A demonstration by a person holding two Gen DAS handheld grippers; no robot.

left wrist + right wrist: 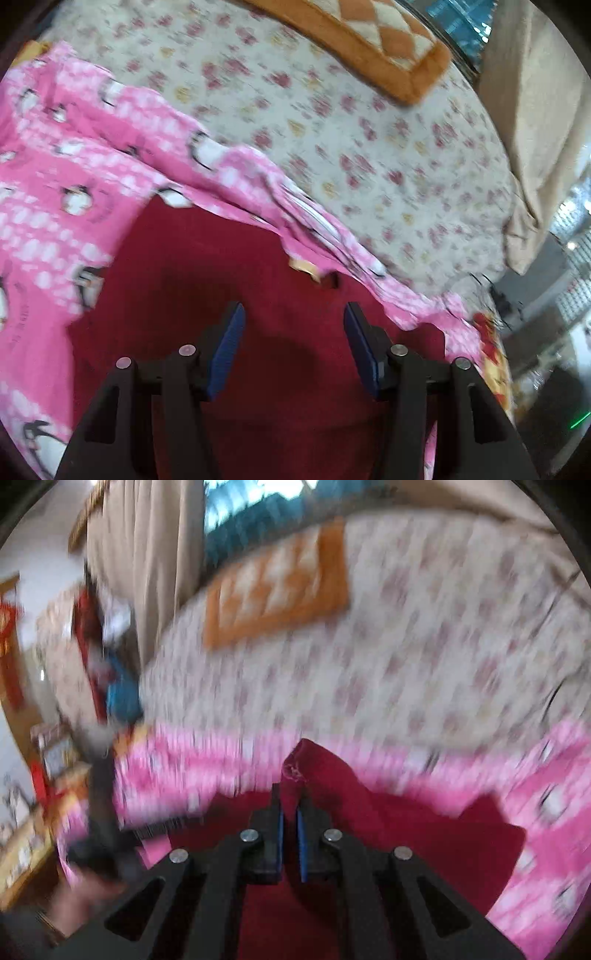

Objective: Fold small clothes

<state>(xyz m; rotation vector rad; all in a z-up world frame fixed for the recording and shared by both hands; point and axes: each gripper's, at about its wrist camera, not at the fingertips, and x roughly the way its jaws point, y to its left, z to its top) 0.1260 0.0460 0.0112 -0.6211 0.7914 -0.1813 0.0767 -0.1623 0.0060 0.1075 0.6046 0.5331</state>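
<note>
A dark red garment point(229, 280) lies on a pink penguin-print cloth point(74, 173) spread over the bed. My left gripper point(293, 317) is open and empty, hovering just above the red garment. In the right wrist view, my right gripper point(290, 797) is shut on a raised fold of the red garment point(314, 764), lifting it into a peak above the pink cloth point(546, 812). The left gripper point(110, 834) shows blurred at the left of that view. The right view is motion-blurred.
A floral bedsheet point(369, 147) covers the bed. An orange and cream quilted cushion point(369, 33) lies at the far side, also in the right wrist view point(277, 587). A beige curtain point(535, 129) hangs at the bed's right edge. Cluttered furniture point(44, 775) stands beyond the bed.
</note>
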